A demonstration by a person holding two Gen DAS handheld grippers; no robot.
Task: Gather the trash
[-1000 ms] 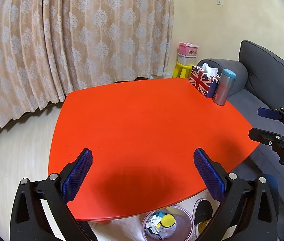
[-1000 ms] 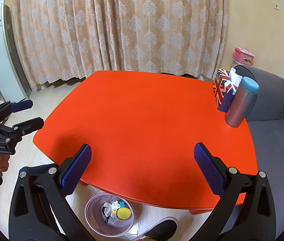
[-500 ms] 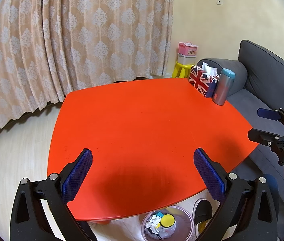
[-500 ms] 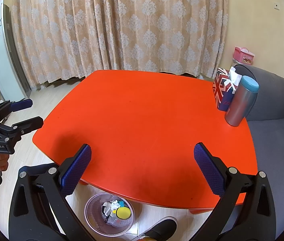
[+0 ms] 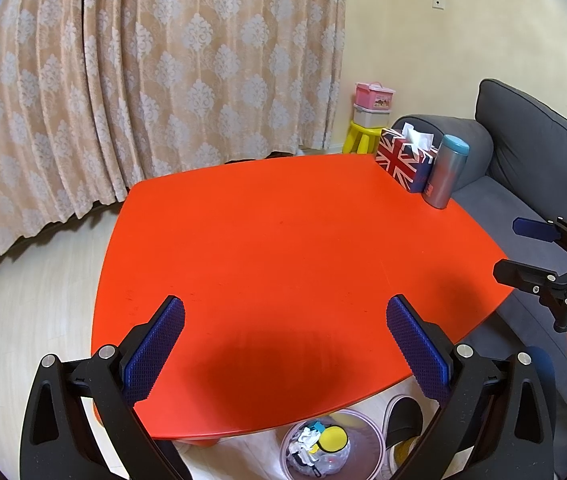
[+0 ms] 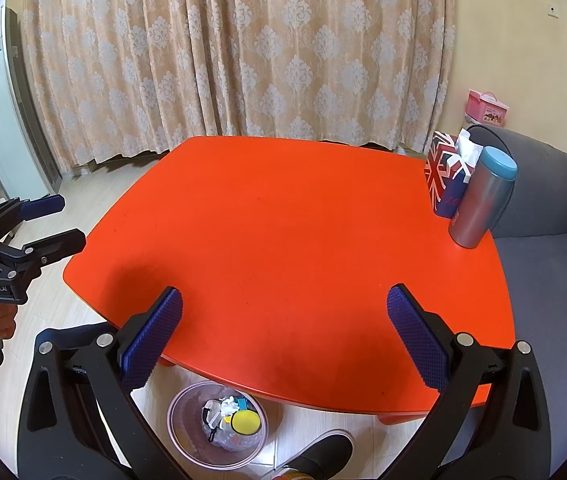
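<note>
I am looking across the red tabletop (image 5: 283, 240), which is showing no loose trash; only a flag-print tissue box (image 5: 405, 164) and a tumbler (image 5: 445, 172) are standing at its far right corner. The bin (image 6: 217, 426) is sitting on the floor below the near edge, under and slightly left of the right tongs (image 6: 283, 334), nearer to them than to the left tongs (image 5: 283, 346), I judge. Both tongs are hanging spread wide and empty above the near edge. The trash (image 6: 229, 416) is lying inside the bin, though the tabletop edge is cutting off part of it in the left view, and its pieces are too jumbled to name.
</note>
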